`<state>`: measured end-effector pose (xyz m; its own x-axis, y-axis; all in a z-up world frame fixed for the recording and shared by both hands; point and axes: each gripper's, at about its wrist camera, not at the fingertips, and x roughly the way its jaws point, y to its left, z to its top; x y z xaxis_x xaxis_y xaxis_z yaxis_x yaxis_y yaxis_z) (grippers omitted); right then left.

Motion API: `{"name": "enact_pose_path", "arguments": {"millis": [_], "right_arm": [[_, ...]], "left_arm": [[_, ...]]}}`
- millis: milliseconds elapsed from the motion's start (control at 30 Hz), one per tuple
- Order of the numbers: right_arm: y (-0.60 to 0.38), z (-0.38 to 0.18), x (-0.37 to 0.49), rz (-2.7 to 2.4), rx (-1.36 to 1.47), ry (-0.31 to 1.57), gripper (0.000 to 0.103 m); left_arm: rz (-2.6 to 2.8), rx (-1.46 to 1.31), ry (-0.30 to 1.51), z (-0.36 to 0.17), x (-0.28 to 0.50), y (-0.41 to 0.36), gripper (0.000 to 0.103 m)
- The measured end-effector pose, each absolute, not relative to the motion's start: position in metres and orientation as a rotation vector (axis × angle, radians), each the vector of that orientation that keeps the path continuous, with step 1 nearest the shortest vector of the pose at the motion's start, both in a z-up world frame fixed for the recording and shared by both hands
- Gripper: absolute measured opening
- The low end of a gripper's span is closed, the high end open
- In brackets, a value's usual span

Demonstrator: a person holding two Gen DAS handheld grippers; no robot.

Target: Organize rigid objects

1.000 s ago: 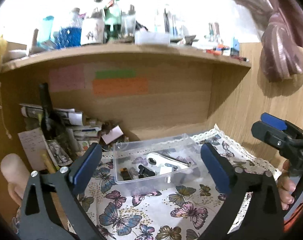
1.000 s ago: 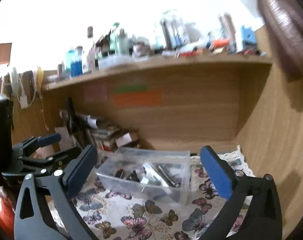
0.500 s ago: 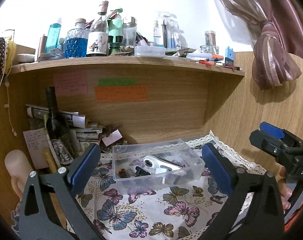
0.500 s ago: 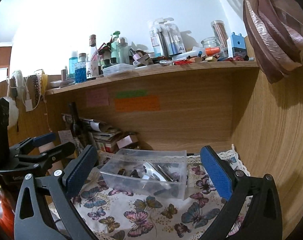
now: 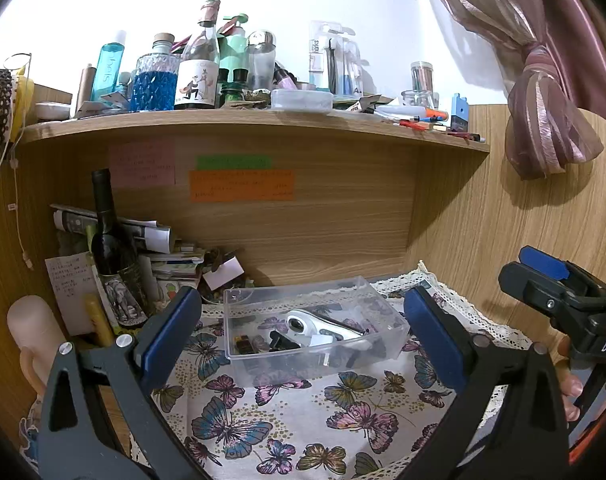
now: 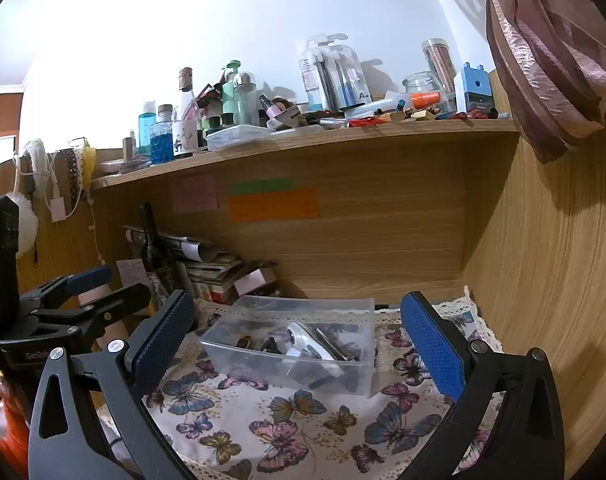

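A clear plastic box (image 5: 315, 328) (image 6: 291, 346) stands on the butterfly cloth (image 5: 287, 420) in the desk nook. It holds a white and silver tool (image 5: 323, 326) (image 6: 307, 342) and several small dark parts (image 5: 263, 344). My left gripper (image 5: 299, 340) is open and empty, a little in front of the box. My right gripper (image 6: 293, 352) is open and empty, also in front of the box. Each gripper shows at the edge of the other's view: the right one (image 5: 555, 292) and the left one (image 6: 87, 292).
A dark wine bottle (image 5: 109, 240), rolled papers and stacked books (image 5: 163, 260) crowd the back left corner. A shelf (image 5: 255, 128) above carries bottles and stationery. Wooden walls close the back and right (image 6: 543, 280). A tied curtain (image 5: 543, 120) hangs at the right.
Both grippers have drawn back and tilted upward from the box; more of the shelf and wall shows. Both stayed open and empty.
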<state>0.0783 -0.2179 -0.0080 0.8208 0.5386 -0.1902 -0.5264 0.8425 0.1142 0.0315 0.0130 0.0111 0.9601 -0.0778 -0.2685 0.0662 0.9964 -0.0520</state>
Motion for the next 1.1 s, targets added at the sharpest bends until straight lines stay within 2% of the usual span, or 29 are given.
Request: {"name": "enact_pose_path", "arguments": {"millis": [1100], "right_arm": [[-0.2156, -0.0082, 0.0772, 0.569, 0.055, 0.218, 0.103]], "left_arm": [[-0.063, -0.045, 0.267, 0.0119, 0.0302, 0.0081, 0.103]]}}
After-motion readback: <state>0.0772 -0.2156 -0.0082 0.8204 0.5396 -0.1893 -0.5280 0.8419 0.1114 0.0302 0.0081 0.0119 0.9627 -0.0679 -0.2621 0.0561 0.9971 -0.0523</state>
